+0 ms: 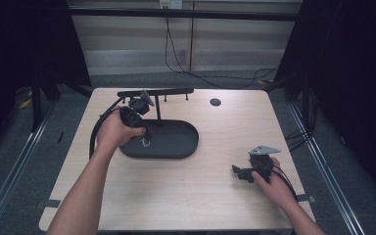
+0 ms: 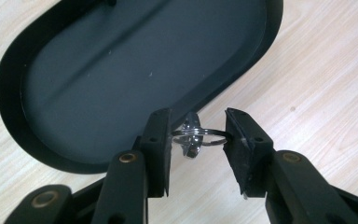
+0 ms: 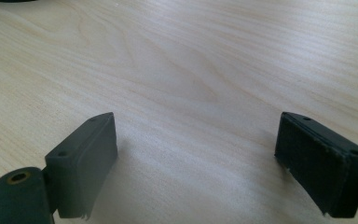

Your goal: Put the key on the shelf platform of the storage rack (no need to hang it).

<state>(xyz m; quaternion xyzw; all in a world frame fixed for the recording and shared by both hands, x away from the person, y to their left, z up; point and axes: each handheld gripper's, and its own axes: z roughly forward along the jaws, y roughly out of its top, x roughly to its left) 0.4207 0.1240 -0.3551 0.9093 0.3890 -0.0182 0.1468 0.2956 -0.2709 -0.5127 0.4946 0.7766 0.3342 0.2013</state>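
Note:
A small silver key ring (image 2: pixel 208 133) with a shiny metal piece hanging on it is pinched between the pads of my left gripper (image 2: pixel 198 142), which is shut on it. The ring hangs just above the near rim of a black oval tray (image 2: pixel 121 70). From above, the left gripper (image 1: pixel 145 139) sits over the tray's (image 1: pixel 181 147) left end, held by a hand. My right gripper (image 1: pixel 238 171) rests low over the wooden table at the front right. Its jaws (image 3: pixel 196 158) stand wide open with bare wood between them.
A black stand with a horizontal bar (image 1: pixel 156 91) and small pegs rises behind the tray. A dark round hole (image 1: pixel 215 102) marks the tabletop's far side. Cables trail from both grippers. Light wood tabletop (image 1: pixel 200 196) lies between the two hands.

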